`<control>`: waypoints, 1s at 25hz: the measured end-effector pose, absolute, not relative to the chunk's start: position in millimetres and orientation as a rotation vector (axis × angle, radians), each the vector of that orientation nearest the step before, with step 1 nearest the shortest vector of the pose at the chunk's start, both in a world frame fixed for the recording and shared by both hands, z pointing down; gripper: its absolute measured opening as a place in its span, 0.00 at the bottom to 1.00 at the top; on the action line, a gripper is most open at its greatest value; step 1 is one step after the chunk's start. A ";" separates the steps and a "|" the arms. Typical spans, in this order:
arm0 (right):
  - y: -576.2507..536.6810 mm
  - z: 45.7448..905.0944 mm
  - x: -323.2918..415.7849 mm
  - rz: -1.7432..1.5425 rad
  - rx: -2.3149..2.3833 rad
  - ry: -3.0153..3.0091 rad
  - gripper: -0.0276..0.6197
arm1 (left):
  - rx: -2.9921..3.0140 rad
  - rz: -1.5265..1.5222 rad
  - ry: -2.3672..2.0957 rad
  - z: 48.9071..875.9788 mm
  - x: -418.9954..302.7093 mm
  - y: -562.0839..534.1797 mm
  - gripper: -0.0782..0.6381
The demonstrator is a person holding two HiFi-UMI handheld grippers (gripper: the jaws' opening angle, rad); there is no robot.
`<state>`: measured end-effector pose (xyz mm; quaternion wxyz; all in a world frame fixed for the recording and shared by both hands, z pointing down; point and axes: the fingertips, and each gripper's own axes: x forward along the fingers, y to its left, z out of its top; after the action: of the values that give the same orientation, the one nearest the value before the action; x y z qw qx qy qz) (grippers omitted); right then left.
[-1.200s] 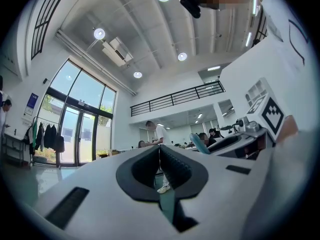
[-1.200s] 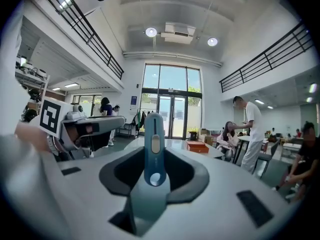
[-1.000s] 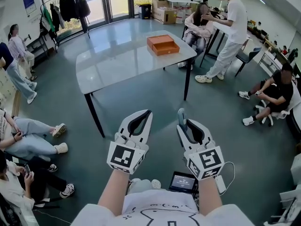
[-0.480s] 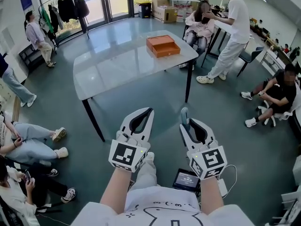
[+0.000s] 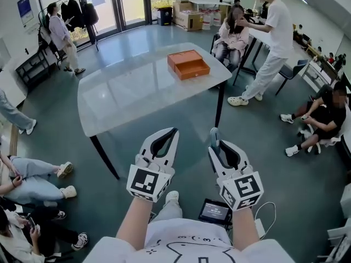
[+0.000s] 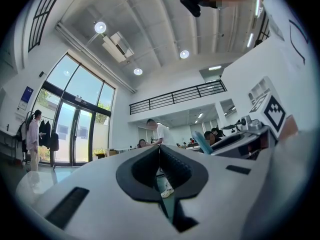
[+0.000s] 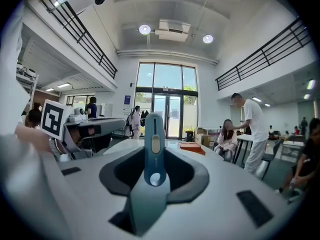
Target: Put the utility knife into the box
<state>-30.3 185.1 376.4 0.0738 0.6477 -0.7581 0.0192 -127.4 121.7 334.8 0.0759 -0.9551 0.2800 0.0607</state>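
An open orange box (image 5: 188,64) lies at the far right end of a pale glass-topped table (image 5: 131,89), some way ahead of both grippers. The box (image 7: 191,147) also shows in the right gripper view, beyond the jaws. My right gripper (image 5: 215,143) is shut on a blue utility knife (image 5: 212,134), whose handle (image 7: 154,144) sticks out forward between the jaws. To its left, at the same height, my left gripper (image 5: 173,130) has its jaws closed together with nothing in them (image 6: 159,148). Both are held in the air short of the table's near edge.
A person in white (image 5: 271,34) stands beside a seated person (image 5: 233,34) behind the table's right end. Another sits on the floor at the right (image 5: 323,111). More people sit at the left (image 5: 33,174). A small screen (image 5: 215,211) with a cable hangs below my hands.
The table and the orange box have drawn closer and lower in the head view. Both grippers have kept their pose side by side. A person at the back left has walked along the windows.
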 end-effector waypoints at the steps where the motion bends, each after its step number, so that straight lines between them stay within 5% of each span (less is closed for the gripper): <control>1: 174.7 376.3 -27.8 0.058 1.945 -2.272 0.25 | -2.867 0.185 0.835 334.8 -124.6 111.1 0.13; 25: -4.5 365.1 15.9 0.085 1.996 -2.195 0.25 | -2.910 0.189 0.785 326.7 -86.7 -78.0 0.13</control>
<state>15.9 -4.5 365.1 0.0865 0.6700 -0.7367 0.0285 -86.7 -78.0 326.7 0.0609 -0.9618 0.2594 0.0625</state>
